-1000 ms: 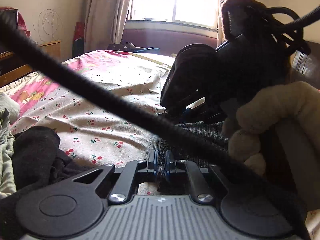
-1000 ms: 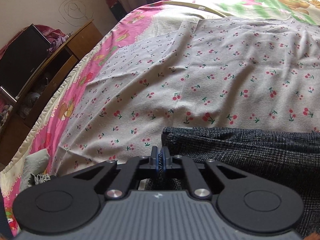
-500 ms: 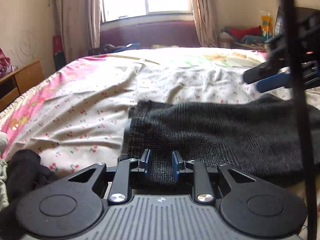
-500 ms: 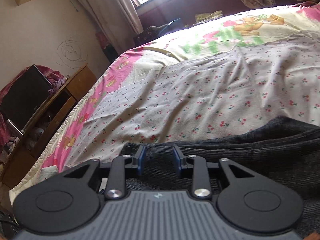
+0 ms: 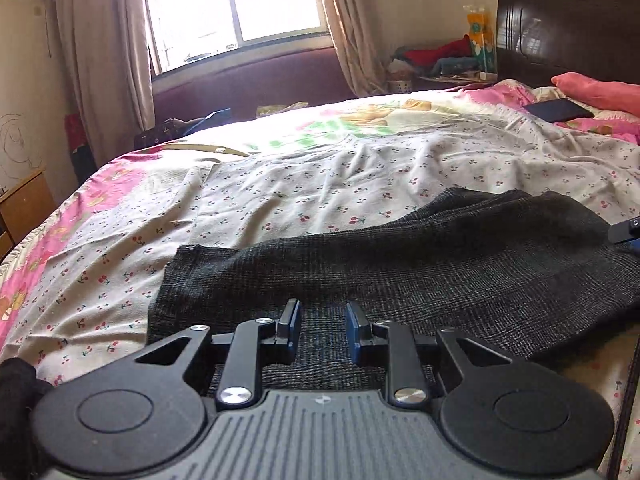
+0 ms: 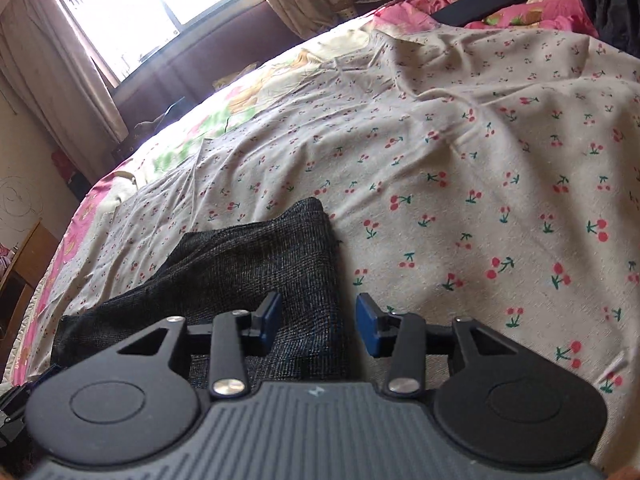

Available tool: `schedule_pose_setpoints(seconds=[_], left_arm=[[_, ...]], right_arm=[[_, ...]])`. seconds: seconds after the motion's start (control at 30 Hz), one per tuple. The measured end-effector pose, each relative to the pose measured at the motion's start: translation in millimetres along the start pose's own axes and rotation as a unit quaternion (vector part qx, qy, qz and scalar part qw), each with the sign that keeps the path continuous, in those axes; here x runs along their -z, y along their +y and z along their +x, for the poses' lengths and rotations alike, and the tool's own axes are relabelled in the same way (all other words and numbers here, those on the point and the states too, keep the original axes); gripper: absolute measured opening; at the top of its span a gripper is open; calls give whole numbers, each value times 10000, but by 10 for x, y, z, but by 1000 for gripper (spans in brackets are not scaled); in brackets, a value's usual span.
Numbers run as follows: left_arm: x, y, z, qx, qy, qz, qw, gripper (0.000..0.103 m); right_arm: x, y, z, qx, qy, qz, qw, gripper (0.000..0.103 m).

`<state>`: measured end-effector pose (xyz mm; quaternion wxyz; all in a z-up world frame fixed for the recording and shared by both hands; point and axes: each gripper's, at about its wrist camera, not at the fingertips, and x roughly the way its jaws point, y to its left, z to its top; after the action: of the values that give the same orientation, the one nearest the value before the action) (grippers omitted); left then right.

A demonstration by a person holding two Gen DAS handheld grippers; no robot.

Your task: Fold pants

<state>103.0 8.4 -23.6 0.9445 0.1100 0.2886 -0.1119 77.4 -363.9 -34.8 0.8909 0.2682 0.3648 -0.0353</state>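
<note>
Dark grey checked pants (image 5: pixel 420 264) lie stretched across the cherry-print sheet (image 5: pixel 320 184), folded lengthwise. My left gripper (image 5: pixel 322 320) hovers over their left end, open, with the cloth lying loose under the blue pads. In the right wrist view the other end of the pants (image 6: pixel 272 252) lies flat. My right gripper (image 6: pixel 318 322) sits above that end's right edge and its jaws are opening. The fabric runs below the gap and neither pad presses on it. A tip of the right gripper (image 5: pixel 626 232) shows at the right edge of the left wrist view.
A black flat device (image 5: pixel 558 110) and a pink pillow (image 5: pixel 600 90) lie near the dark headboard (image 5: pixel 568 28). A wooden cabinet (image 5: pixel 24 200) stands left of the bed. Dark clothing (image 5: pixel 16 392) is bunched at the near left corner. Cherry-print sheet spreads beyond the pants.
Both grippers were shut on the pants' cloth and have let it go. The right gripper swept far to the right, away from the left one, and the pants now lie spread out.
</note>
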Motion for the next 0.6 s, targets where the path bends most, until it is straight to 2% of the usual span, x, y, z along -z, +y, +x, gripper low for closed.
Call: schedule_pose_setpoints(seconds=[0.07,0.1,0.17,0.23,0.3,0.37,0.43,0.5,0.6], left_arm=[[9,-65,41,153,130,-115,9997,39],[12,-88,56,241,194,-163,9994,39],[44,-167,66,379,253,-89,9989,39],[90,-266,90,334,263,102,9990,39],[78,-278,93,387,213,23,9990,39],[53,-256,99,486,218,-106,9985,39],[53,-250,86,406,170,-91,9990,40],[90,-222,93,420,188,-175,9988,40],[91,-169,74,449,85,-389,9982,40]], right_arm=[[9,-148,135,-254,388,300,9985,41],[22,-197,145,-329,400,419,9978,41],[34,-320,120,-779,471,758,9930,43],[36,-412,163,-1176,655,1114,9846,43],[29,-446,229,-1427,699,1236,9795,43],[13,-414,361,-1461,762,1105,9801,39],[-3,-407,478,-1373,893,1352,9772,33],[-75,-341,430,-1361,880,1509,9752,16],[-176,-23,157,-1524,596,1246,9786,14]])
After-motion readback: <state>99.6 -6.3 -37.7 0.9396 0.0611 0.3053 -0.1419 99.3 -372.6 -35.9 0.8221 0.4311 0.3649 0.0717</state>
